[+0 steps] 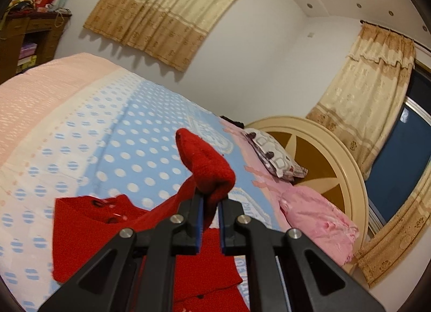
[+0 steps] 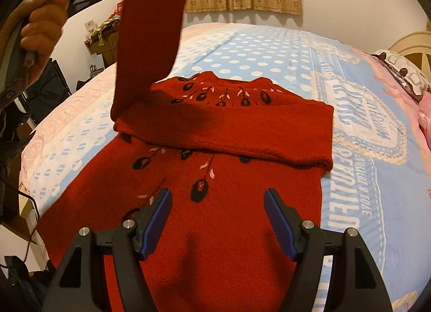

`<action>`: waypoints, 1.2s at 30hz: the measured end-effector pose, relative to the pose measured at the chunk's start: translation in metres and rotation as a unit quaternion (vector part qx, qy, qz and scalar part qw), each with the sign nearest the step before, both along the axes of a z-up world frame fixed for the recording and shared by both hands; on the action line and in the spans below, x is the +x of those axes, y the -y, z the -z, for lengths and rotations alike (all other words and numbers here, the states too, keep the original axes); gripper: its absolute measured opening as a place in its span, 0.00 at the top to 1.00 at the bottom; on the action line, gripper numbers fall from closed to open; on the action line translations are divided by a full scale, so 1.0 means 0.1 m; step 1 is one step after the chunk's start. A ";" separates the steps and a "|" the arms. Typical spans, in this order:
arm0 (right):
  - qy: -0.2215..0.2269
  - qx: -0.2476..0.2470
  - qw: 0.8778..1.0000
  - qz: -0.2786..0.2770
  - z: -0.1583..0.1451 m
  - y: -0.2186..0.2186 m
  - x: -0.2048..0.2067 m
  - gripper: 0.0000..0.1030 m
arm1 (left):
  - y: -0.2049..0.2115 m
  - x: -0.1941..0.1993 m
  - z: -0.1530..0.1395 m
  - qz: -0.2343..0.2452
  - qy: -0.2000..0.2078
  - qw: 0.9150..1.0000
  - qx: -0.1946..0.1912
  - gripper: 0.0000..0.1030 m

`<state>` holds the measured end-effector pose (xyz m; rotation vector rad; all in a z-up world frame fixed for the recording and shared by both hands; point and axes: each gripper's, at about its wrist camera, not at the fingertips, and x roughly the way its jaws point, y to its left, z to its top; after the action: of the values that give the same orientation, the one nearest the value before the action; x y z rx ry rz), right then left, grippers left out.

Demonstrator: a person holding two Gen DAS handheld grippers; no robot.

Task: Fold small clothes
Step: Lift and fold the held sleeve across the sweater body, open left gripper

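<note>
A small red knitted sweater (image 2: pixel 215 225) with dark embroidered flowers lies flat on the bed. One sleeve (image 2: pixel 242 134) is folded across its chest. The other sleeve (image 2: pixel 150 31) is lifted high at the upper left, held by my left gripper (image 1: pixel 209 198), which is shut on the sleeve's cuff (image 1: pixel 207 161). A hand (image 2: pixel 40 23) holds that gripper at the top left. My right gripper (image 2: pixel 218 198) hovers open above the sweater's lower body with nothing between its blue pads.
The bed has a blue polka-dot sheet (image 2: pixel 269 50) with a peach border. A patterned pillow (image 1: pixel 272 155) and pink bedding (image 1: pixel 317 220) lie by the round headboard (image 1: pixel 323 150). A dark shelf (image 1: pixel 27 37) stands in the far corner; curtains (image 1: pixel 172 10) hang behind.
</note>
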<state>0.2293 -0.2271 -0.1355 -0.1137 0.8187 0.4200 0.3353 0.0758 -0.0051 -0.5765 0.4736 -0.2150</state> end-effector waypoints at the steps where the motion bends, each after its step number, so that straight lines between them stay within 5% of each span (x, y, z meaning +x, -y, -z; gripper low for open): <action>1: -0.002 0.002 1.000 0.001 0.02 0.01 -0.01 0.31 | 0.08 0.03 0.02 0.004 -0.002 1.000 0.000 0.91; 11: -0.015 0.016 1.000 0.017 0.16 0.15 -0.05 0.31 | 0.71 0.21 0.47 0.032 -0.037 0.998 0.038 0.91; 16: -0.033 0.015 0.999 0.027 0.30 0.21 -0.05 0.31 | 1.09 0.27 0.73 0.088 -0.066 0.991 0.082 0.68; 20: -0.041 0.014 0.999 0.033 0.34 0.26 -0.08 0.30 | 1.22 0.10 0.71 0.107 -0.049 0.983 0.138 0.37; 24: -0.042 0.025 0.998 0.038 0.27 0.36 -0.08 0.30 | 1.03 -0.25 0.64 0.103 -0.011 0.974 0.201 0.17; 27: -0.036 0.031 0.998 0.045 0.18 0.44 -0.03 0.30 | 0.72 -0.44 0.76 0.068 -0.018 0.965 0.253 0.08; 32: -0.041 0.047 0.997 0.045 -0.07 0.50 0.23 0.30 | 0.14 -0.71 1.15 -0.010 -0.085 0.936 0.341 0.08; 36: -0.056 0.052 0.996 0.052 -0.24 0.35 0.57 0.30 | -0.29 -0.65 1.50 -0.043 -0.158 0.936 0.312 0.08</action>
<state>0.2868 -0.2621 -0.1113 0.0497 0.9075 0.3726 0.2706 0.1053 -0.1556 -0.0013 0.7865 0.1188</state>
